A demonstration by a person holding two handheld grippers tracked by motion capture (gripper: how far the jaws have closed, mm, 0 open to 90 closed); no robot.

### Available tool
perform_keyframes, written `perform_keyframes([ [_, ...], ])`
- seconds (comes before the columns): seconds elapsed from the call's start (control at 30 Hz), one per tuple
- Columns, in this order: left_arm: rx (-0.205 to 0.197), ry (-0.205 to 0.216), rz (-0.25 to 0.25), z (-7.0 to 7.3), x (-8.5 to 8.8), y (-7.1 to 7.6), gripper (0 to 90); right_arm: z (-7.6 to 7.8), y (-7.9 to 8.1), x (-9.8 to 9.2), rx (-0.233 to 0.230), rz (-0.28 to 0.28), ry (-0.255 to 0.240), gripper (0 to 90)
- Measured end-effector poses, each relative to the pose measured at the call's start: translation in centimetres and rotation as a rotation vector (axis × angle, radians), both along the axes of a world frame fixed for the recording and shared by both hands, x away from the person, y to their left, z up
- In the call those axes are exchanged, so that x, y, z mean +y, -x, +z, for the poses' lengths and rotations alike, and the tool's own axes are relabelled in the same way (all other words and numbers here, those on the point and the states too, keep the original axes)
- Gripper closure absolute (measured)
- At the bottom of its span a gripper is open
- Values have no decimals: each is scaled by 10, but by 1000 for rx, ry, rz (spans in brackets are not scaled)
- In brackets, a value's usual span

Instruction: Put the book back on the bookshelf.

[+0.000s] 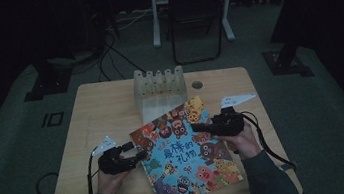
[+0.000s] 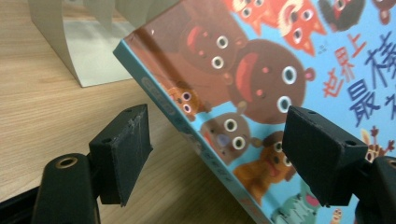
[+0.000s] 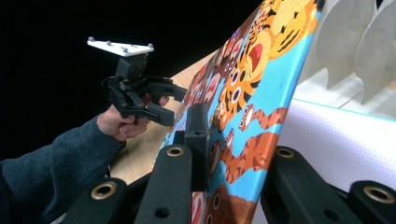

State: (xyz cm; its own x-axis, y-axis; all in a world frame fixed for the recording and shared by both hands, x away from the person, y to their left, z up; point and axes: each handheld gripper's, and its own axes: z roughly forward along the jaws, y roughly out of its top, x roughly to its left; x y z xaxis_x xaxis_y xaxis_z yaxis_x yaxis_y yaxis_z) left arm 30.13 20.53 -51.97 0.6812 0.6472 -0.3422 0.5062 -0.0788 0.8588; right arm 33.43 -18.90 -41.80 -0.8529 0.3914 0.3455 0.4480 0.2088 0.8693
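Dim room, dark floor, pale wooden desk point(image 1: 100, 106) in the middle. Right gripper point(image 1: 204, 127) is clamped on the right edge of the picture book point(image 1: 184, 151), one jaw on the cover, the other behind it, and holds that side tilted up off the desk. Left gripper point(image 1: 134, 152) sits at the book's left, spine edge with its jaws apart; in the left gripper view the spine lies between the pads point(image 2: 122, 151), neither pressing on it. Book rests slantwise at the desk's centre toward the near edge. Beyond it, at the far edge, stands a slotted white rack point(image 1: 159, 86), empty as far as visible. Judged step: securing a two-handed hold before standing the book up. Next move calls for the left jaws closing squarely on the spine, then a level lift toward a rack slot.
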Motion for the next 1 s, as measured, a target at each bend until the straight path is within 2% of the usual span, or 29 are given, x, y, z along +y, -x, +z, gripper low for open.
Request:
perform_keyframes([
  [0.1,-2,9,-25,1,-4,-1,257,1,0,0,-3,5,-2,784],
  [0.27,12,31,-36,2,-4,-4,259,1,0,0,-6,5,-2,783],
  [0.37,0,26,-30,4,-4,-2,263,1,0,-1,-8,8,-6,782],
  [0.47,-31,28,-19,9,-4,1,289,3,0,-3,-21,16,-12,780],
  [0.67,-45,13,-7,14,-6,2,302,6,1,-5,-49,22,-6,772],
  [0.83,-56,2,-1,18,-7,4,301,6,1,-6,-53,31,3,768],
  [1.0,-77,40,7,24,-2,5,302,6,0,-6,-51,28,10,755],
])
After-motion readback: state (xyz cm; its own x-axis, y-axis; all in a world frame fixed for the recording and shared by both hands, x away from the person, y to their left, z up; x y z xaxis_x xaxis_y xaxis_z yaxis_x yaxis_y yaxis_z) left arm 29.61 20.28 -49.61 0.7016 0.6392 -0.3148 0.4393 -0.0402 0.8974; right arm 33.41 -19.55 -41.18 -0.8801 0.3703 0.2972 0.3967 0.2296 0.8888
